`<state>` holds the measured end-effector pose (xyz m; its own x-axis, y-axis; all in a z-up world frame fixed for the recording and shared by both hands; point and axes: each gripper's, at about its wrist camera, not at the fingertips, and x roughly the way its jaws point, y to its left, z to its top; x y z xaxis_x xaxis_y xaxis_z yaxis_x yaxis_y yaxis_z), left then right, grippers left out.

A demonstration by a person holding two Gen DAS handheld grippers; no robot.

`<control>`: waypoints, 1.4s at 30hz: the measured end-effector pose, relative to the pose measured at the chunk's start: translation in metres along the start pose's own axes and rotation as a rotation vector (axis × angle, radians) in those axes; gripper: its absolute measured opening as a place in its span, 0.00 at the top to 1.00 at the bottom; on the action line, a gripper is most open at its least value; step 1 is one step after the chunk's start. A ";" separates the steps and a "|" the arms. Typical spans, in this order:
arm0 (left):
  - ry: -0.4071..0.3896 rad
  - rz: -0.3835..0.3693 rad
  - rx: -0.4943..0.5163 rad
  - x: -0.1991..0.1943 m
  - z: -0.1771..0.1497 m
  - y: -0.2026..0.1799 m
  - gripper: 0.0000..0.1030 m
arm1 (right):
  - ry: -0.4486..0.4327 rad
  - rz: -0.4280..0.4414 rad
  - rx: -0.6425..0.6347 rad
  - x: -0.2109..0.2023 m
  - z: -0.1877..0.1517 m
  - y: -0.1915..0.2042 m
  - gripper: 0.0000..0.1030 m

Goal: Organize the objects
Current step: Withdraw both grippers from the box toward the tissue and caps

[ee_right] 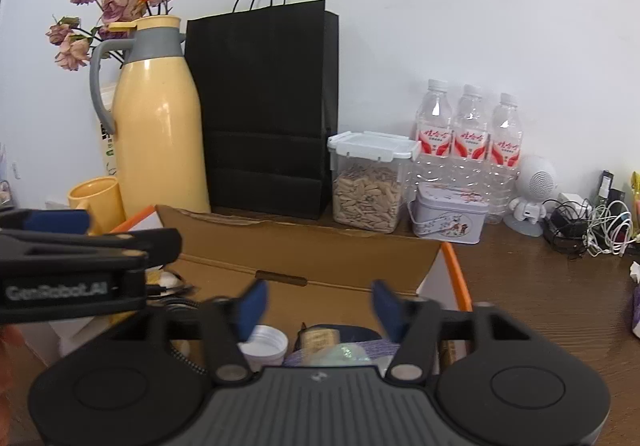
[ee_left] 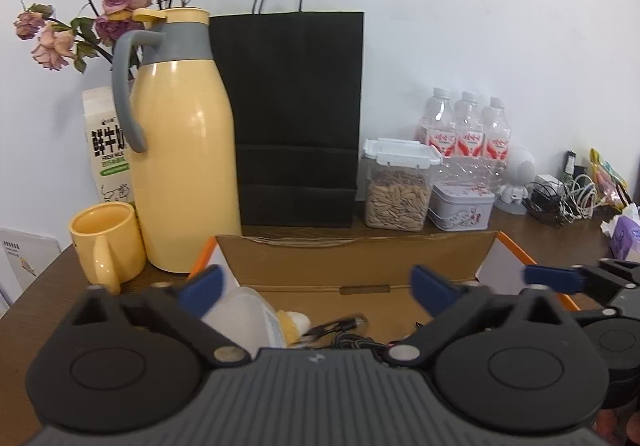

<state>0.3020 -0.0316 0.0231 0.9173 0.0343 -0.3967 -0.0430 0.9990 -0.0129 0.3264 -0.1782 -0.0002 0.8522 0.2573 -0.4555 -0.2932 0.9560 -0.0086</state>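
An open cardboard box [ee_left: 352, 258] with orange edges sits on the brown table; it also shows in the right wrist view [ee_right: 304, 246]. My left gripper [ee_left: 318, 288] is open and empty above the box's left part, over a clear plastic container [ee_left: 240, 316], a yellow item and a black cable [ee_left: 340, 326]. My right gripper [ee_right: 318, 308] is open and empty above the box's right part, over a white cup [ee_right: 264, 344] and a purple packet [ee_right: 360, 350]. Each gripper shows at the edge of the other's view.
Behind the box stand a yellow thermos [ee_left: 180, 150], a yellow mug [ee_left: 106, 242], a milk carton [ee_left: 106, 146], dried roses, a black paper bag [ee_left: 296, 118], a jar of seeds [ee_left: 400, 186], a tin [ee_left: 460, 206], three water bottles [ee_left: 464, 130], a white speaker and tangled cables [ee_left: 560, 198].
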 end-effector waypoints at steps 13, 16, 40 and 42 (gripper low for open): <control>-0.016 0.028 -0.003 -0.010 0.006 0.003 0.00 | -0.020 0.007 0.022 -0.010 0.007 -0.007 0.00; -0.029 0.027 -0.011 -0.016 0.009 0.005 0.00 | -0.030 0.001 0.024 -0.016 0.009 -0.009 0.00; -0.063 0.009 -0.008 -0.111 -0.009 0.030 0.00 | -0.114 0.028 -0.068 -0.117 -0.009 -0.002 0.00; -0.048 0.017 -0.011 -0.117 -0.016 0.034 0.00 | -0.103 0.032 -0.074 -0.124 -0.015 -0.001 0.00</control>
<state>0.1871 -0.0026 0.0545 0.9342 0.0530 -0.3527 -0.0629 0.9979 -0.0166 0.2141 -0.2134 0.0429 0.8810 0.3039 -0.3625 -0.3484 0.9352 -0.0627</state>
